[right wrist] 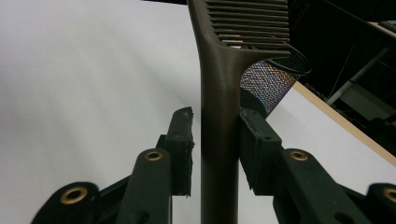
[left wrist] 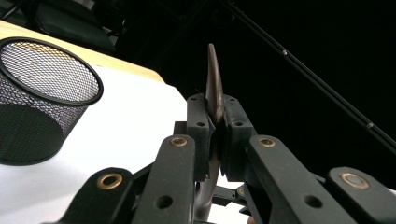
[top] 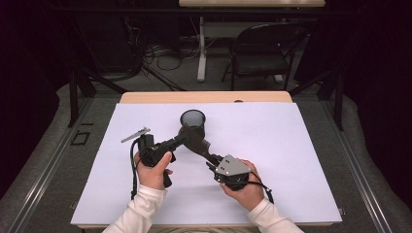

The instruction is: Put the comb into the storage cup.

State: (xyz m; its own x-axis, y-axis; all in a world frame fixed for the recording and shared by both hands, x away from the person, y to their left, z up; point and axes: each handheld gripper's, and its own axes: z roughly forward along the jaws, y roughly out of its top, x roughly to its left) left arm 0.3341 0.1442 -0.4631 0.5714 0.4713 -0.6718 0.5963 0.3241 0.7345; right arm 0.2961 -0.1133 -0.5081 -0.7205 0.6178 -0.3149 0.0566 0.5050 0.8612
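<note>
A brown comb [top: 195, 139] hangs above the white sheet, just in front of a black mesh cup [top: 193, 121]. My left gripper [top: 182, 139] is shut on its toothed end; in the left gripper view the pads [left wrist: 200, 123] clamp the thin comb [left wrist: 214, 79] edge-on, with the cup [left wrist: 42, 93] at the left. My right gripper [top: 212, 163] stands around the handle. In the right gripper view the handle [right wrist: 222, 70] runs up between the jaws of the right gripper [right wrist: 217, 140]. A gap shows beside one pad [right wrist: 183, 140], so that gripper is open. The cup [right wrist: 268, 77] sits behind.
A white sheet [top: 291, 160] covers most of the wooden table [top: 204, 97]. Beyond the far edge stand a black folding chair [top: 265, 51] and a table leg with cables on the floor. Dark curtains close off both sides.
</note>
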